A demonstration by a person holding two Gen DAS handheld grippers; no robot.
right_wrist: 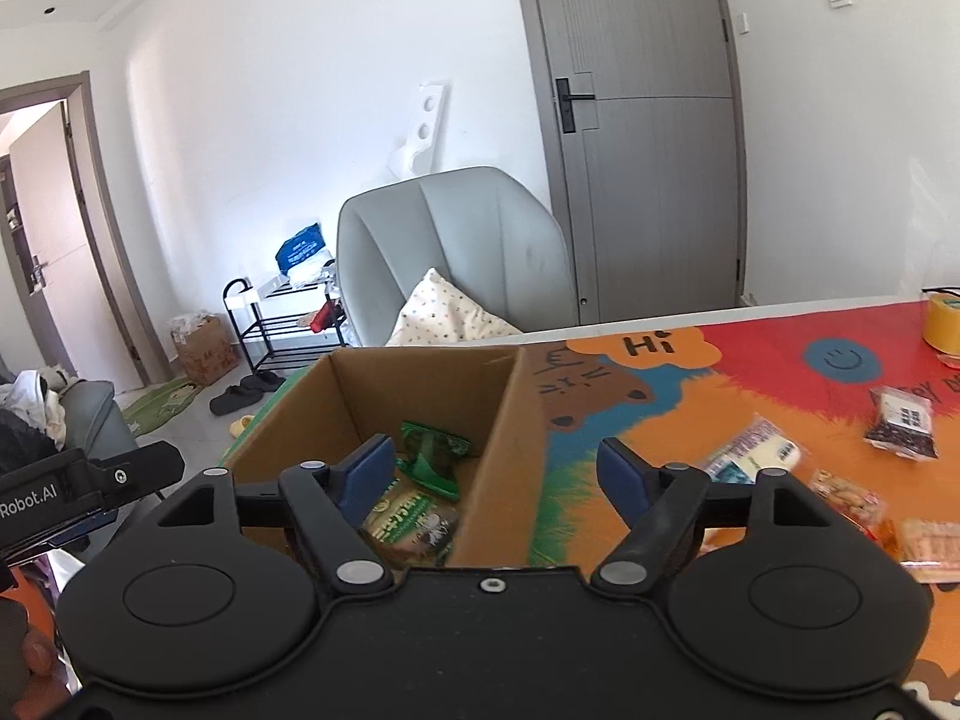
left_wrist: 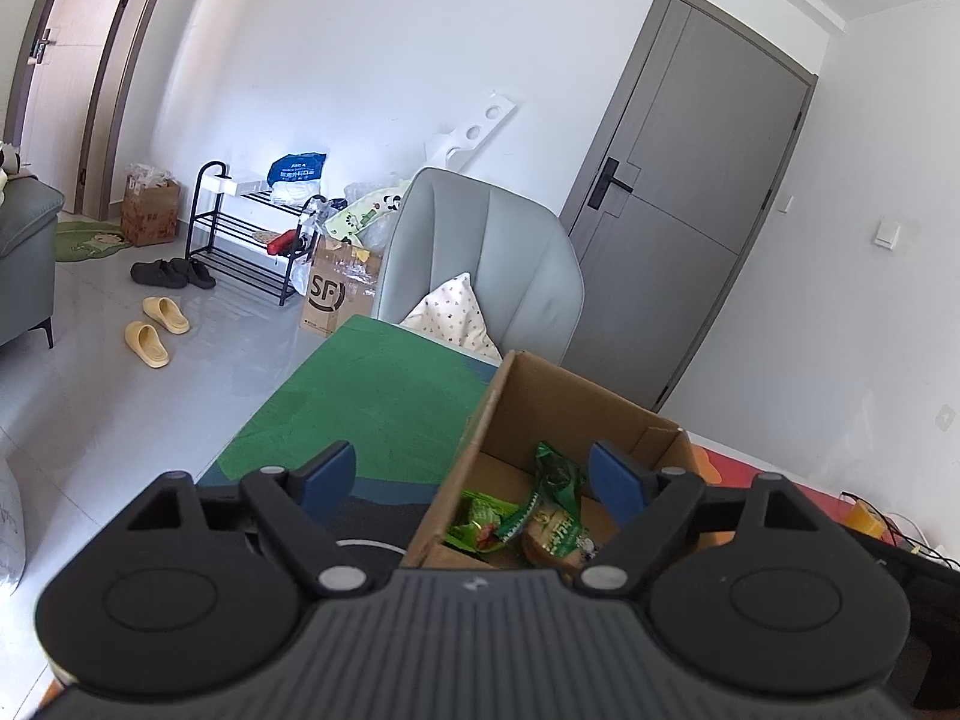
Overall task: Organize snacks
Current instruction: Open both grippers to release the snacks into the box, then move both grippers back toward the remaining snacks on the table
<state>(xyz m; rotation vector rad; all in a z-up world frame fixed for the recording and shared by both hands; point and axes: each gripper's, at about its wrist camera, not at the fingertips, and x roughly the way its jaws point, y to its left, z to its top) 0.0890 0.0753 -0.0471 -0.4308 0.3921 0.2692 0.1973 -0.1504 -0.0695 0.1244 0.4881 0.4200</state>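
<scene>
An open cardboard box (left_wrist: 510, 396) (right_wrist: 516, 414) stands on the colourful table mat (right_wrist: 678, 414). Inside lie green snack packets (left_wrist: 555, 516) (right_wrist: 432, 456) and a brownish-green packet (right_wrist: 414, 525). My left gripper (left_wrist: 477, 480) is open and empty, above the box's left wall. My right gripper (right_wrist: 498, 477) is open and empty, straddling the box's right wall. Loose snacks lie on the mat to the right: a white-blue packet (right_wrist: 753, 453), a dark packet (right_wrist: 903, 423) and orange-pink packets (right_wrist: 852, 498).
A grey armchair (left_wrist: 486, 264) (right_wrist: 456, 252) with a pillow stands behind the table. A yellow tape roll (right_wrist: 942, 321) sits at the far right. A shoe rack (left_wrist: 240, 234), cardboard boxes and slippers are on the floor to the left. The left gripper's body (right_wrist: 90, 480) shows left.
</scene>
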